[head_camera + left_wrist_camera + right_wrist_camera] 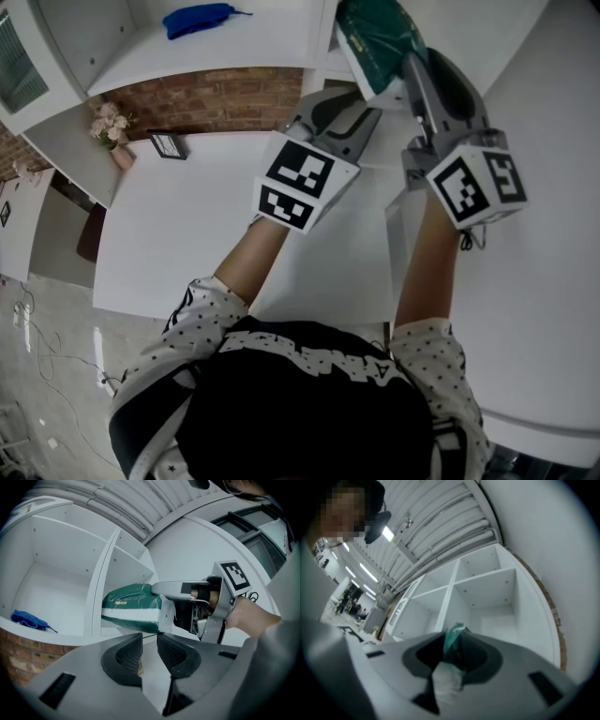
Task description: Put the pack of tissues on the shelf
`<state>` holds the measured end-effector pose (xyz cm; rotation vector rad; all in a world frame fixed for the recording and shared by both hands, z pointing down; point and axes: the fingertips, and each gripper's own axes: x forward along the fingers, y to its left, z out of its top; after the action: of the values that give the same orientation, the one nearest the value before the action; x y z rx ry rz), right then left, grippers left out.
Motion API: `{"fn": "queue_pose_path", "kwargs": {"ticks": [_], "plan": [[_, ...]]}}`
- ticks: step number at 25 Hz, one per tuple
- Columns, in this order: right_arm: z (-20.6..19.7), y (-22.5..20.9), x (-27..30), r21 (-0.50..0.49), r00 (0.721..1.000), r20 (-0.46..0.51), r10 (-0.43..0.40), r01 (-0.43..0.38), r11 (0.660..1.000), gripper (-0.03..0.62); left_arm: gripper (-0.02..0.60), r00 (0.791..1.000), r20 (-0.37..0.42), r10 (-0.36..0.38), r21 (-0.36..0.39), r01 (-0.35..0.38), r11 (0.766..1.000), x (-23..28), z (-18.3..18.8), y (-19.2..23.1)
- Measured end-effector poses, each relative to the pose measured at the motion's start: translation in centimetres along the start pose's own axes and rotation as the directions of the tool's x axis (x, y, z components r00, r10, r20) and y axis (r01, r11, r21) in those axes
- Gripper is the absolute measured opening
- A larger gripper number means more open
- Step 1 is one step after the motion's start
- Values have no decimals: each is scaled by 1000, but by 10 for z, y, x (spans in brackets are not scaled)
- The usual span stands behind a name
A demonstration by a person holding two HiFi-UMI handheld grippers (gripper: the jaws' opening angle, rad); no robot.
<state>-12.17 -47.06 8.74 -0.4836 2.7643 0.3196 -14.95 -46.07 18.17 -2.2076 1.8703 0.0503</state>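
- The pack of tissues (133,609), green with a white band, is inside the white shelf (101,573), in the compartment next to the upright divider.
- Its far end points into the compartment and its near end is between the jaws of the right gripper (167,609).
- I cannot tell whether the pack lies fully on the shelf board.
- In the right gripper view the jaws stand apart. The crumpled end of the pack is between them, with a dark gap on one side, so the pads do not squeeze it.
- The left gripper (149,641) hovers just beside and below the pack, jaws a little apart with nothing between them.
- A blue object (28,619) lies in the neighbouring compartment, well apart from the pack.
- Below the shelf are a brick wall (225,98) and a white table (187,244).
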Motion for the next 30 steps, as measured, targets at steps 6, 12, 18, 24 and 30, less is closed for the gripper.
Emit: {"fn": "queue_pose_path", "kwargs": {"ticks": [6,12,18,24,30], "plan": [[19,2,-6,1,998,62,15,-15,1000,127,129,998,39,47,-4,-47,999,-4,11,10],[8,4,-19,-48,1000,27,1,0,999,127,129,994,56,97,11,-98,995,-10,20,27],[-7,6,-16,-68,1000,-13,-8,7,998,124,129,993,46,107,42,-109,993,-8,22,30],[-6,2,-6,-113,1000,-23,-18,15,994,123,129,993,39,111,69,-113,991,-5,21,31],[-10,-1,0,-110,999,-30,-19,16,994,123,129,993,30,117,83,-119,989,-4,19,33]]}}
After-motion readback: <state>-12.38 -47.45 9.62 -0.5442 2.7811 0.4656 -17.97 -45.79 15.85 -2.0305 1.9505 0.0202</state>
